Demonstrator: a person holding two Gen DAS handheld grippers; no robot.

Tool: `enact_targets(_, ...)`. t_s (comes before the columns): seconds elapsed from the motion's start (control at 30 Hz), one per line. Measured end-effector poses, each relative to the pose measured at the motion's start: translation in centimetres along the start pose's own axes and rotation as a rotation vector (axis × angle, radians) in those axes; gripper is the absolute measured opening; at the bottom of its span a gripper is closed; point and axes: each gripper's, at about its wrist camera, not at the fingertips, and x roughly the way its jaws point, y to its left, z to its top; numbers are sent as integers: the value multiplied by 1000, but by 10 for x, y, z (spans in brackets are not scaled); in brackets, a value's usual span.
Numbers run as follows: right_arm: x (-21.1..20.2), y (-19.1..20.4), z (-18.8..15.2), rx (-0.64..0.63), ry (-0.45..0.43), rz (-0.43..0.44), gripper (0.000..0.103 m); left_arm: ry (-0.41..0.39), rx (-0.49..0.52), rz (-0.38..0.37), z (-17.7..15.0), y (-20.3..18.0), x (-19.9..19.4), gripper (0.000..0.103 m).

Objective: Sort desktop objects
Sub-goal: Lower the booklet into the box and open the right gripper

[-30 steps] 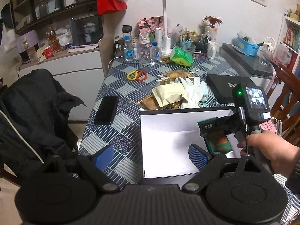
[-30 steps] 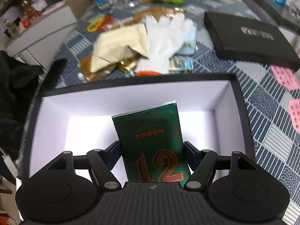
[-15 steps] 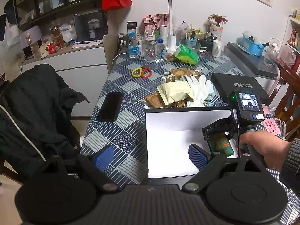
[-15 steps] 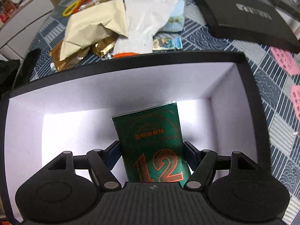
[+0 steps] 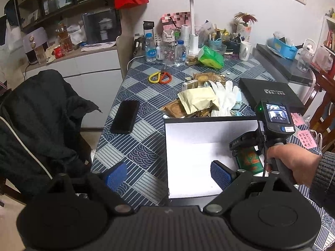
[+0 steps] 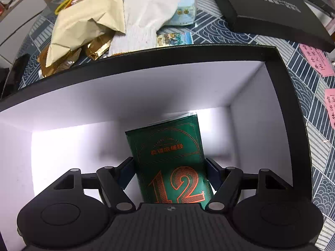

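My right gripper (image 6: 169,173) is shut on a green packet (image 6: 171,161) marked 12 and holds it low inside the black box with a white interior (image 6: 146,60), near its right wall. The packet (image 5: 249,160) and the right gripper (image 5: 244,146) also show in the left wrist view, inside the box (image 5: 209,120). My left gripper (image 5: 167,174) is open and empty over the box's near left corner. A pile sits beyond the box: a white glove (image 6: 146,14), a beige bag (image 6: 83,25), gold wrappers (image 6: 96,48) and a small card (image 6: 173,38).
The black box lid (image 5: 270,94) lies at the right. A phone (image 5: 125,116) lies at the left; scissors (image 5: 160,77), bottles (image 5: 167,48) and a lamp (image 5: 193,14) stand farther back. Pink notes (image 6: 315,62) lie right of the box. A jacket-draped chair (image 5: 37,125) stands left of the table.
My right gripper has lowered the green packet deeper into the box. The left gripper has pulled back slightly and stayed open.
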Motion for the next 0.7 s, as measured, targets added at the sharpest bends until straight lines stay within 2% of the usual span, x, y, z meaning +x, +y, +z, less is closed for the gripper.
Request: enact_targets(0.7, 3, -3, 0, 8, 8, -9, 71, -4, 22, 4, 1, -4, -3, 103)
